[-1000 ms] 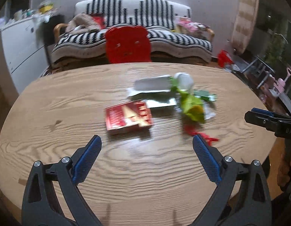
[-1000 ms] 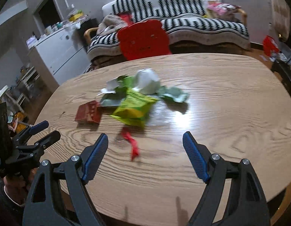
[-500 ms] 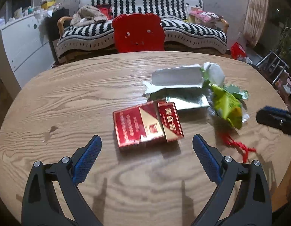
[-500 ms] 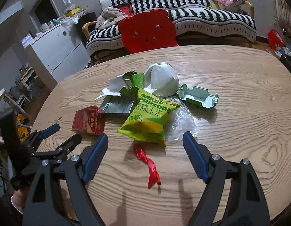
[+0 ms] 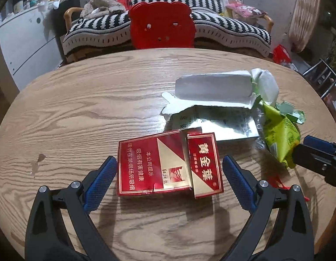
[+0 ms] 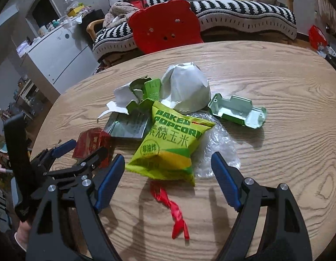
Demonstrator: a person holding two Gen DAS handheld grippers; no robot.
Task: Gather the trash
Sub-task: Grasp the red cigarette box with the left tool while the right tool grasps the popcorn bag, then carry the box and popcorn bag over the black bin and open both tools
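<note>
No trash is collected yet: every item lies on the counter (image 5: 70,113). The left tongs (image 5: 169,177) stand wide, straddling the red pack (image 5: 168,165) without pressing it. The right tongs (image 6: 168,169) stand wide over the popcorn bag (image 6: 170,143) and red ribbon (image 6: 174,208), holding nothing. Still to lift: pack, bag, ribbon, white paper (image 6: 185,91), green tray (image 6: 237,111), foil carton (image 5: 222,124) and clear film (image 6: 220,143). No bin is visible.

One red cigarette pack (image 5: 168,165), one popcorn bag (image 6: 170,145), one red ribbon (image 6: 172,208), two grippers
</note>
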